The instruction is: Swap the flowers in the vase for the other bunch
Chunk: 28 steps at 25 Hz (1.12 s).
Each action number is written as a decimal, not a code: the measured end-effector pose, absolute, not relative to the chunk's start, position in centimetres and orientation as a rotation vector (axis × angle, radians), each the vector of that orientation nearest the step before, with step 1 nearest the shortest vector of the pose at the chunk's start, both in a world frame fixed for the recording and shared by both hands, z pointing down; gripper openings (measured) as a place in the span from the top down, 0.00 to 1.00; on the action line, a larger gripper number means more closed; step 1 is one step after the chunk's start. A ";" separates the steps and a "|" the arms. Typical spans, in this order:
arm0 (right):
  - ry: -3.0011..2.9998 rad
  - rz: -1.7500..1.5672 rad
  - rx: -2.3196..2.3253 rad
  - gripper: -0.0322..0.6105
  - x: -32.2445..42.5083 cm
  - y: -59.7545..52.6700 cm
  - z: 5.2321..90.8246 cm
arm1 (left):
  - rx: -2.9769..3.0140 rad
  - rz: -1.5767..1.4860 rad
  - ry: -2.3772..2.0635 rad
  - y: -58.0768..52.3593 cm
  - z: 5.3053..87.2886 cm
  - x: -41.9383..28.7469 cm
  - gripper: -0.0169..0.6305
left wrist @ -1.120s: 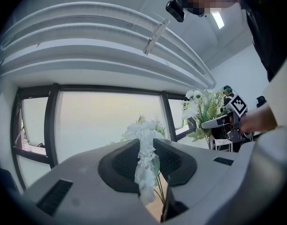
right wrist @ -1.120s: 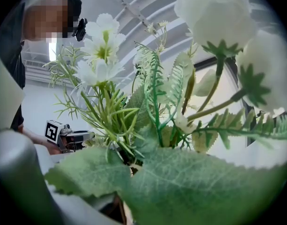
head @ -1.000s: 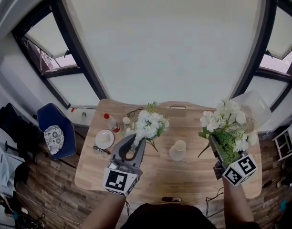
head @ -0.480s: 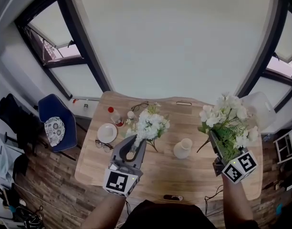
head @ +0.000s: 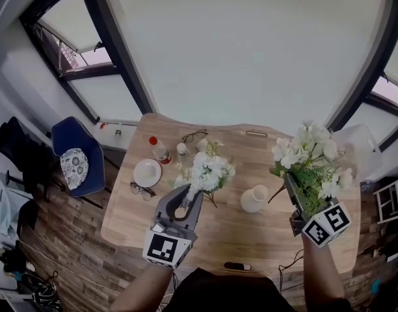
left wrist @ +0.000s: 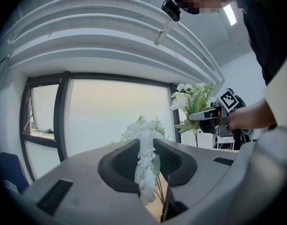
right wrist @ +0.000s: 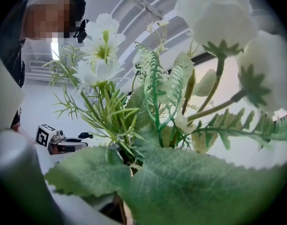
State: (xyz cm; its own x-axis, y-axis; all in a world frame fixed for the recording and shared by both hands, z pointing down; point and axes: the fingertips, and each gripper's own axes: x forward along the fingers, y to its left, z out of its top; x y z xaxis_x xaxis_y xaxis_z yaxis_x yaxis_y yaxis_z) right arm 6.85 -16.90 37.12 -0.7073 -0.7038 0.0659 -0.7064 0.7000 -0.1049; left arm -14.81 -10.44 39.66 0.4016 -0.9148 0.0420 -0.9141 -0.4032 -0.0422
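Showing matt grey plastic on the left gripper (left wrist: 146,146), with dark, finely ribbed pads (left wrist: 174,161). Looking smooth and ceramic-like on the cream vase (head: 254,199). Showing satin wood grain across the table (head: 218,239). Looking soft and papery in the white bunch (head: 209,173), matt and veined in the leafy bunch (right wrist: 181,186).

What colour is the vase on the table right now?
Cream white; the small rounded vase shows best in the head view.
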 end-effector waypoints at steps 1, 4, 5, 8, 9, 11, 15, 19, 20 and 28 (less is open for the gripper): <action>-2.878 0.195 1.193 0.76 6.8 -16.9 37.2 | -2.624 -0.094 1.711 -10.3 39.7 -14.7 0.84; -2.882 0.200 1.193 0.76 6.8 -17.0 37.2 | -2.626 -0.101 1.711 -10.1 39.8 -14.4 0.84; -2.885 0.198 1.192 0.76 6.8 -17.1 37.2 | -2.626 -0.104 1.711 -10.1 39.8 -14.4 0.84; -2.890 0.192 1.181 0.76 6.6 -17.4 37.3 | -2.627 -0.113 1.718 -10.2 39.9 -14.3 0.84; -2.891 0.189 1.177 0.76 6.6 -17.6 37.4 | -2.628 -0.116 1.720 -10.2 40.0 -14.2 0.84; -2.891 0.186 1.172 0.76 6.7 -17.7 37.8 | -2.629 -0.125 1.721 -10.3 40.3 -13.8 0.84; -2.890 0.194 1.154 0.76 6.6 -17.8 38.5 | -2.643 -0.134 1.739 -10.5 40.6 -13.7 0.84; -2.889 0.152 1.108 0.76 5.9 -16.9 36.4 | -2.657 -0.136 1.752 -9.9 38.5 -14.3 0.84; -2.888 0.139 1.097 0.76 5.8 -16.9 36.2 | -2.659 -0.139 1.755 -9.9 38.4 -14.3 0.84; -2.852 0.172 1.035 0.76 3.8 -18.7 43.1 | -2.685 -0.200 1.776 -11.5 43.6 -15.2 0.84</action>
